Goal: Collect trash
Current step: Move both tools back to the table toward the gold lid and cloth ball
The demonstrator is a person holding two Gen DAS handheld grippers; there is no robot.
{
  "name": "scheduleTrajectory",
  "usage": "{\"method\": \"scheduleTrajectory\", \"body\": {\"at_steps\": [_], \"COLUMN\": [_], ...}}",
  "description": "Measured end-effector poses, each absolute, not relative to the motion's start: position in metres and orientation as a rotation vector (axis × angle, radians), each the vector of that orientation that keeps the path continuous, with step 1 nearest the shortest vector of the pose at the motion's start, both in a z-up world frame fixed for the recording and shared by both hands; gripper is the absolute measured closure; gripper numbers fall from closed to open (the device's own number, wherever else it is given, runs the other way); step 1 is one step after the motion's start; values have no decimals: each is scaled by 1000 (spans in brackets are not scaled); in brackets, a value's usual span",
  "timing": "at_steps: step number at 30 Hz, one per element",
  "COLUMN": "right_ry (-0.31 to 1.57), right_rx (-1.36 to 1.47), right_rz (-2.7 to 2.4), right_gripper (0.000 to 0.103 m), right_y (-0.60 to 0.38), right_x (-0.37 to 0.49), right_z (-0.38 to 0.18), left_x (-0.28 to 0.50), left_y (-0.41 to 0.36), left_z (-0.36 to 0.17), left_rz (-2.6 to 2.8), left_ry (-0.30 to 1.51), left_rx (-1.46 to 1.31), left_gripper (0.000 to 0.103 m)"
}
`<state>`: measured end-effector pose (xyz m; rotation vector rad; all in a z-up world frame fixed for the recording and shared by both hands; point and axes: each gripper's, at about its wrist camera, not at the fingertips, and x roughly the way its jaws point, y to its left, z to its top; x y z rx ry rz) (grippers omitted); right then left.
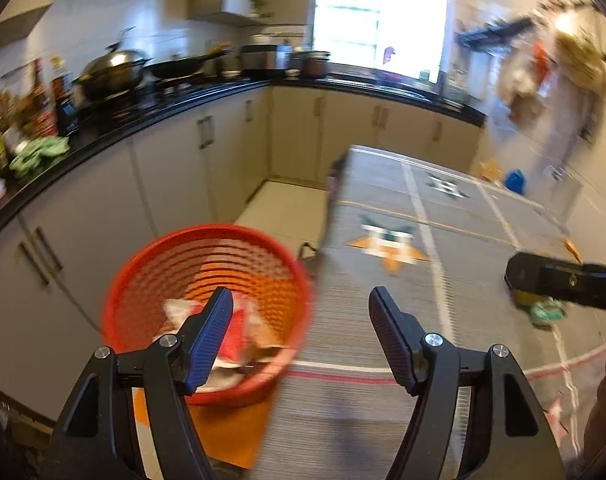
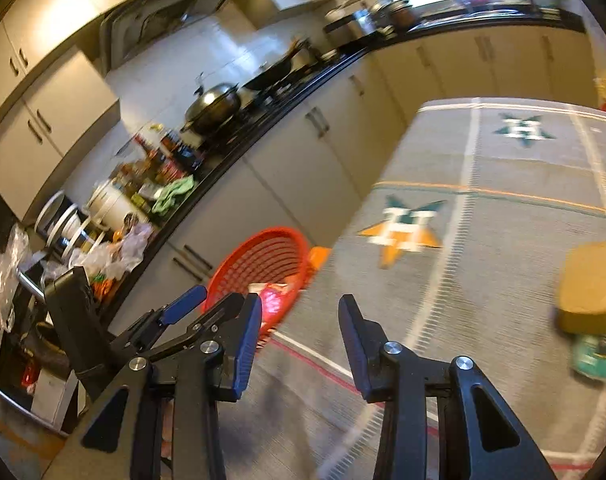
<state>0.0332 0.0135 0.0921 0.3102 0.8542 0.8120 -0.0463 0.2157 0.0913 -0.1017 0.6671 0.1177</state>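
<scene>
Trash partly collected; some left on the table.
Both my left gripper (image 1: 301, 308) and right gripper (image 2: 299, 320) gape wide, empty. Wrappers lie in the red basket (image 1: 151, 264) near left; a yellow box (image 2: 591, 292) and green packet (image 2: 597, 356) wait far right.

Home kitchen. Black countertop (image 1: 207, 94) runs along cream cabinets (image 1: 175, 160), with a lidded wok (image 1: 111, 70) and a pan on the stove, sauce bottles (image 1: 43, 96), a green cloth (image 1: 41, 154), a rice cooker (image 2: 111, 204). Range hood (image 2: 159, 20) above, bright window (image 1: 379, 16) at the far end. Table under a striped star-patterned cloth (image 1: 383, 280).
</scene>
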Motion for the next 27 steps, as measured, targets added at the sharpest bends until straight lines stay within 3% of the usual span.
{"method": "scheduleTrajectory", "body": {"at_steps": [8,12,16,23,27], "right_ry": [760,702,698,749,796], "right_rx": [409,396,353,306,329], "right_rz": [526,236,-24,-145,-97], "right_gripper": [58,45,41,29,30], "right_y": [-132,-218,-281,-322,-322], "right_x": [27,29,39,61,71], "right_z": [98,100,92,59,44], "left_x": [-23,-11,-1,34,53], "left_y": [116,68,25,3,2], "left_z": [97,96,91,83,79], "left_rz": [-68,-134,-182,-237,-247], "left_ry": [728,758,779,873,916], "left_rx": [-30,24,71,-5,-58], "left_gripper": [27,23,17,17,17]}}
